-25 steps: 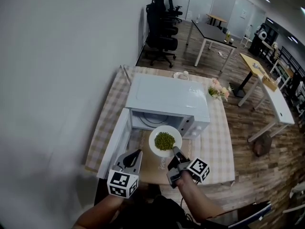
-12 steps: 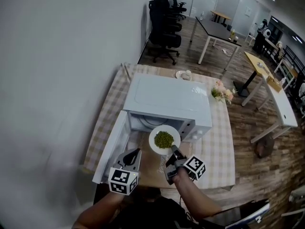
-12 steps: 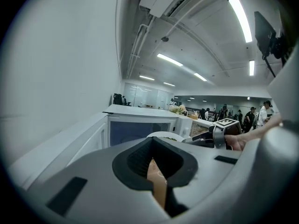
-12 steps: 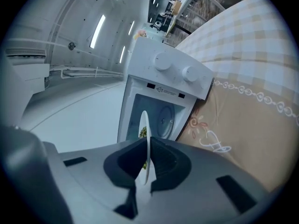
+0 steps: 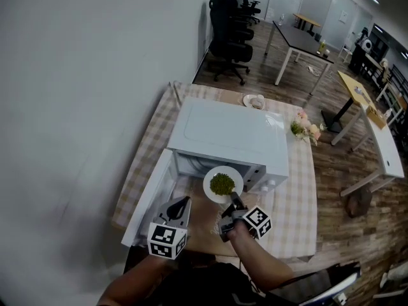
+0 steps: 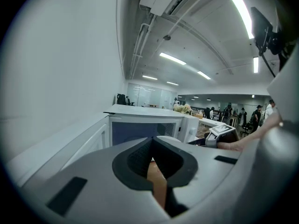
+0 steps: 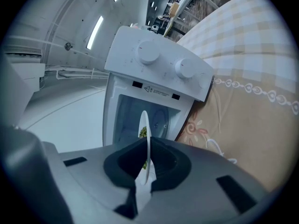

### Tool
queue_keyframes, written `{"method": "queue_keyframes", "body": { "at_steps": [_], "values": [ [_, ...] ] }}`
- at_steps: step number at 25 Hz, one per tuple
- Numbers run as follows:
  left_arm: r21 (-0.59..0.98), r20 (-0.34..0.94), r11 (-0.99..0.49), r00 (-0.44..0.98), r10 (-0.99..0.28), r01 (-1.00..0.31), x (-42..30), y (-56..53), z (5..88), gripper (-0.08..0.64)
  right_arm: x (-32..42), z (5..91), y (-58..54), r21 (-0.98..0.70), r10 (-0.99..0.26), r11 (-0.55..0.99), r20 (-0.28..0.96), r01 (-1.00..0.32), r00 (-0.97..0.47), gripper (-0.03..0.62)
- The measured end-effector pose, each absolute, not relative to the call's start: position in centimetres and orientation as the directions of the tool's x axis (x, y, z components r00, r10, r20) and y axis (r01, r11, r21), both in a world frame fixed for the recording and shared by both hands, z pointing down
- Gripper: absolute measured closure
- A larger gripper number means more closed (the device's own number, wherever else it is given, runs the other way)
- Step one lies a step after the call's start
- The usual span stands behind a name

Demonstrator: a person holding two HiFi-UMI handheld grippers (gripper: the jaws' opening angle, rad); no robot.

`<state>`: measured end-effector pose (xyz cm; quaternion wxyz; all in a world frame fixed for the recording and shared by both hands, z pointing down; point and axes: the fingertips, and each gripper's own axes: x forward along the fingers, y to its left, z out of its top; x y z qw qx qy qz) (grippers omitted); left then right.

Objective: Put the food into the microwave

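Gripping the near rim of the white plate (image 5: 209,187) with the right tongs (image 5: 233,201), jaws pressed onto its thin edge. Carrying a heap of green food (image 5: 222,183) on it, just ahead of those tongs. Held at the mouth of the open microwave (image 5: 233,132), straight in front of the right tongs, and seemingly not yet inside, though hard to judge from above. Off to the left of both tongs, the swung-out door (image 5: 150,199). Holding the left tongs (image 5: 181,204) closed on nothing, beside the right pair and close to that door, above the checked surface (image 5: 299,193).
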<state>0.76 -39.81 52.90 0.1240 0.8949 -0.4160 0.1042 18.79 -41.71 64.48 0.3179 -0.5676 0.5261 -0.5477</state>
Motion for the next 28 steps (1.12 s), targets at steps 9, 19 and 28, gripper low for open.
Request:
{"method": "queue_keyframes", "body": {
  "at_steps": [9, 19, 28],
  "values": [
    [0.09, 0.301, -0.604, 0.6, -0.742, -0.792, 1.8, -41.1, 53.2, 0.552, 19.1, 67.4, -43.2, -0.923, -0.928, -0.29, 0.336, -0.253, -0.161, 0.572],
    [0.131, 0.32, -0.595, 0.602, -0.732, -0.793, 2.7, -41.6, 53.7, 0.552, 19.5, 69.4, -45.5, -0.924, -0.924, -0.317, 0.352, -0.213, -0.152, 0.572],
    [0.115, 0.346, -0.613, 0.61, -0.713, -0.781, 2.6, -41.9, 54.1, 0.552, 19.2, 71.2, -47.1, -0.912, -0.922, -0.342, 0.372, -0.226, -0.106, 0.572]
  ]
}}
